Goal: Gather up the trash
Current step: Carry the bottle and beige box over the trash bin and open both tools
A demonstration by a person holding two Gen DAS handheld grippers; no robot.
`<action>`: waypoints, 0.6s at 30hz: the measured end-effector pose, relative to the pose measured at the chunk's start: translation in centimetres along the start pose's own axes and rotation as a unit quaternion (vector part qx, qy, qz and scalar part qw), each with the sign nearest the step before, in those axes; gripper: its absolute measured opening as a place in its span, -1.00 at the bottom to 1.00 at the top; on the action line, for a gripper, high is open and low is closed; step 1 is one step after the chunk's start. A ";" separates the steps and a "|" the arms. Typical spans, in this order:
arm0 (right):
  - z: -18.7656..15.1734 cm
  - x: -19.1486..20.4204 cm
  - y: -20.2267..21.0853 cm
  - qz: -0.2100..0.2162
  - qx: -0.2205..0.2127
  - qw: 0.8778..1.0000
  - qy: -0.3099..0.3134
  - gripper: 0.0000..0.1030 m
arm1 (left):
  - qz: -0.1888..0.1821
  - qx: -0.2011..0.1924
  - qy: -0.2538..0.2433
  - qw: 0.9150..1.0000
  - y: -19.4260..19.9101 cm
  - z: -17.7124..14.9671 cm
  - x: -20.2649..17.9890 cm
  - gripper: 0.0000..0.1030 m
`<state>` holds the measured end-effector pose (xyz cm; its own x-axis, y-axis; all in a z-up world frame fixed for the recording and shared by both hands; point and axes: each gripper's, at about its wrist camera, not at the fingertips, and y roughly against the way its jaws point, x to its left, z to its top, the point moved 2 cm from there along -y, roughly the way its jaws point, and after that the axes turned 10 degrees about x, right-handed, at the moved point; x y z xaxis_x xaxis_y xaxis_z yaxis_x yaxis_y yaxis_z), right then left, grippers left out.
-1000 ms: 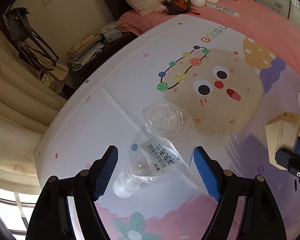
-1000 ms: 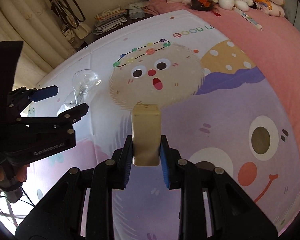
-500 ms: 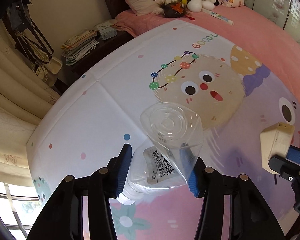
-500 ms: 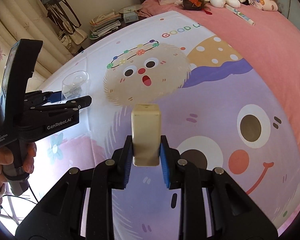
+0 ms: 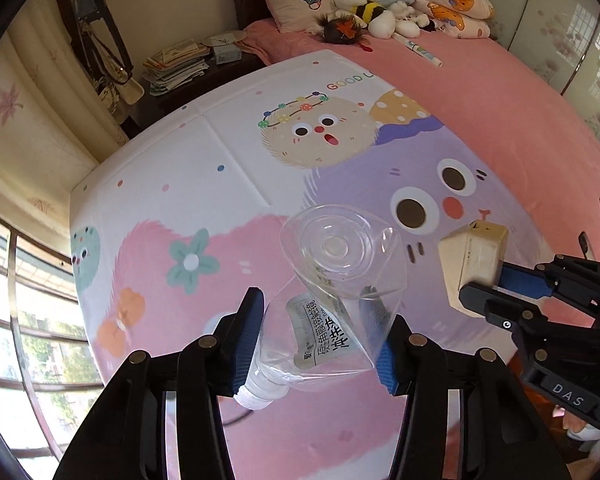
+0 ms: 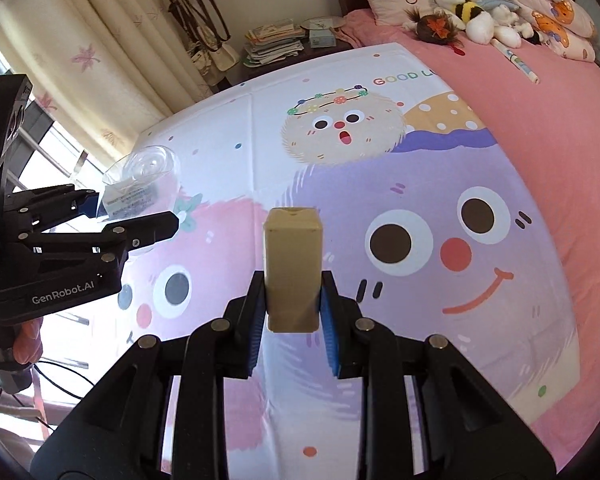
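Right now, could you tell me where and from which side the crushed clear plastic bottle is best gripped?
Grip the crushed clear plastic bottle across its flattened, labelled middle, from above, one pad on each narrow edge. Crushing left that part narrow enough for the jaws; the flared base is wider. The left gripper holds it there, white cap nearest the camera.

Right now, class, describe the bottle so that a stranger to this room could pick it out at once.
Find the bed with its cartoon sheet. Above the sheet's pink patch, the left gripper is shut on the bottle. It is crushed clear plastic with a white cap and printed label, unlike the solid beige carton beside it.
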<state>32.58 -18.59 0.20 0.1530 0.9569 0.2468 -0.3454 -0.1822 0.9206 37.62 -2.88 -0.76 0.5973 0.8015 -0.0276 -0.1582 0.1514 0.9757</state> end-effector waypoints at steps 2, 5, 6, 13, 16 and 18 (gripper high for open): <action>-2.0 -0.1 1.6 0.008 -0.001 1.000 0.025 -0.56 | 0.005 -0.005 0.019 1.000 1.1 -2.4 -2.4 -0.04; -5.5 -0.6 4.1 0.022 -0.004 0.998 0.067 -0.56 | 0.014 -0.008 0.050 0.999 2.2 -6.1 -6.2 -0.04; -6.7 -0.9 4.9 0.024 -0.006 0.996 0.081 -0.56 | 0.016 -0.007 0.060 0.998 2.3 -7.1 -7.6 -0.04; -15.0 -5.3 9.9 0.046 -0.013 0.992 0.121 -0.56 | 0.019 0.008 0.103 0.994 3.0 -14.5 -16.0 -0.04; -18.3 -7.3 11.1 0.048 0.005 0.992 0.119 -0.56 | 0.013 0.016 0.112 0.993 3.7 -16.9 -18.3 -0.04; -20.2 -8.2 11.9 0.052 0.011 0.992 0.116 -0.56 | 0.017 0.018 0.115 0.993 4.1 -18.1 -19.1 -0.04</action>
<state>8.52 -24.04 2.98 -0.1012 0.9585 0.2666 -0.3277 -0.2851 0.9007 11.35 -7.10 -0.15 0.3966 0.9172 -0.0385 -0.1439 0.1036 0.9842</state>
